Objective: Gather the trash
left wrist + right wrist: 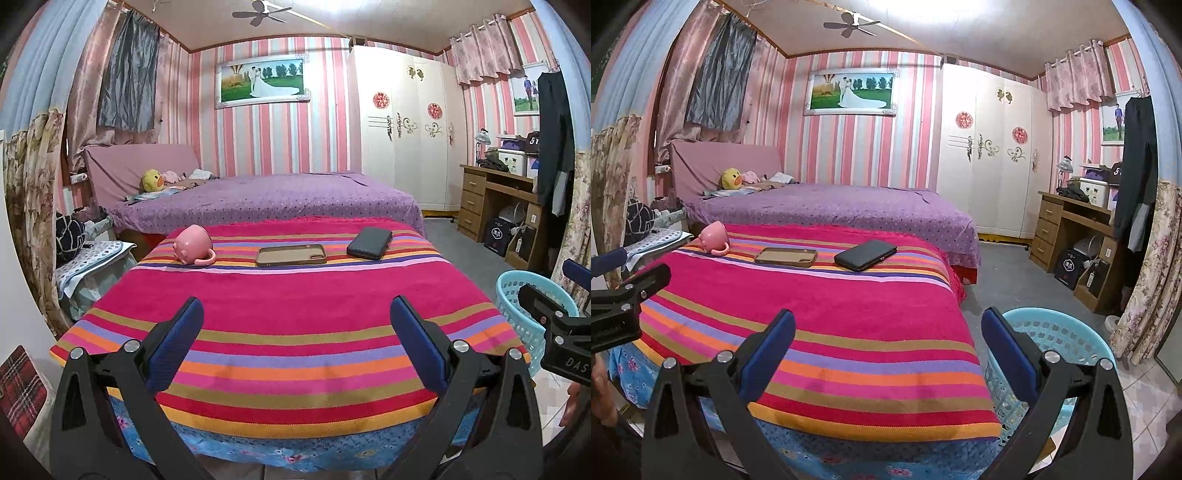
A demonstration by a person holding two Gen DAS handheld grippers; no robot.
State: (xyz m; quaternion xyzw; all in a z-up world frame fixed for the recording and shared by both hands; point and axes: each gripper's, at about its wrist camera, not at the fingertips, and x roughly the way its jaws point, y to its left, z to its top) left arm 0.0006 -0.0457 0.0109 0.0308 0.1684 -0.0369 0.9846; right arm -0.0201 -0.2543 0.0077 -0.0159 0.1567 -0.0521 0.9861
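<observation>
With both your grippers spread wide and empty, left gripper and right gripper hang over the near edge of the striped blanket. The blue basket stands just right. Farther off lie a tipped pink mug, hard and breakable I'd judge, so take its handle; a floppy phone case; a stiff black wallet, pinched across its edges.

Ahead of the gripper: pink-and-white striped walls, a framed wedding photo, a ceiling fan. Beyond, a purple-covered bed. Ahead to the right, a white wardrobe, then a wooden desk on grey floor. Ahead left, pink curtains.
</observation>
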